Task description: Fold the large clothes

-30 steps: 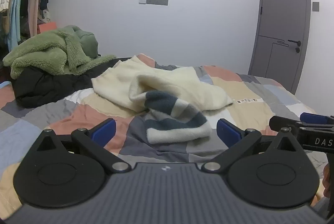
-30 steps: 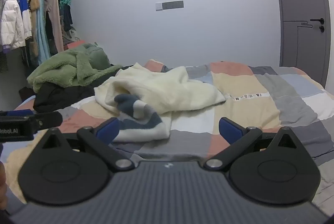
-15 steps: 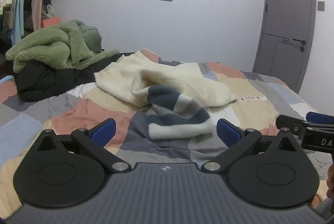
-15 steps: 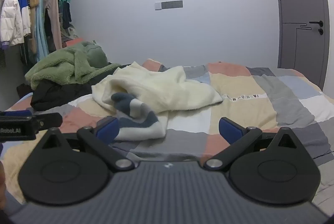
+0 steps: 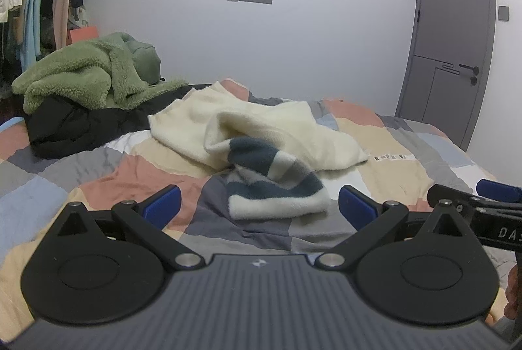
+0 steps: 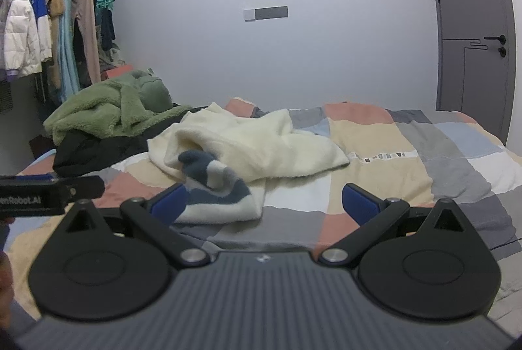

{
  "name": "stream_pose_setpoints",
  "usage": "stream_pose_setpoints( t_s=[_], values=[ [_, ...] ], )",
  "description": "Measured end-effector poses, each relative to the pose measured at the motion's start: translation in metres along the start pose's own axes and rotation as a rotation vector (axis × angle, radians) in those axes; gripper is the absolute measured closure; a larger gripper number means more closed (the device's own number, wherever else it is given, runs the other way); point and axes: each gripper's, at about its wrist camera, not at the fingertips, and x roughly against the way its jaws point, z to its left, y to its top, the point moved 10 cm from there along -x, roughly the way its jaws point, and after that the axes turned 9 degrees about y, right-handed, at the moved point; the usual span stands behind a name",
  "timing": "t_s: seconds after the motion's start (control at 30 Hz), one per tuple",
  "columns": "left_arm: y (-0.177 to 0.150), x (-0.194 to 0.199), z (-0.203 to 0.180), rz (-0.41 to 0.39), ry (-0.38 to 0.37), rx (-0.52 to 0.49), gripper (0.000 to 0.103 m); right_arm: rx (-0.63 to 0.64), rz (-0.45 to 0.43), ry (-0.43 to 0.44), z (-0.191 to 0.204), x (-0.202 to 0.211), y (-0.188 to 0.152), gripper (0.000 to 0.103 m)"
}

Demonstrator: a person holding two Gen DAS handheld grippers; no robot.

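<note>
Both tongs wide open, nothing held. Left tongs [image 5: 259,206] and right tongs [image 6: 265,201] hover low over the bed [image 6: 407,173], side by side, pointed at the cream fleece garment [image 5: 261,128]. It lies crumpled mid-bed on the patchwork cover, navy-striped sleeve [image 5: 277,186] nearest the tongs. Green fleece [image 5: 81,75] on black coat [image 5: 71,128], far left.

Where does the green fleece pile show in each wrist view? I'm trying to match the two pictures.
Left wrist: green fleece pile at far left, on the black garment.
Right wrist: the pile left of centre, beside the hanging clothes.
Shared landmark: cream sweater, just right of it.
</note>
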Motion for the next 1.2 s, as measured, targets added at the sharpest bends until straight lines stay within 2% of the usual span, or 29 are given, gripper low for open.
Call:
stream_pose_setpoints(
  t_s=[1.2],
  values=[
    [0.002,0.010,0.004,-0.007,0.009,0.017,0.000,-0.002,-0.003,-0.003,0.000,0.007,0.004,0.000]
  ],
)
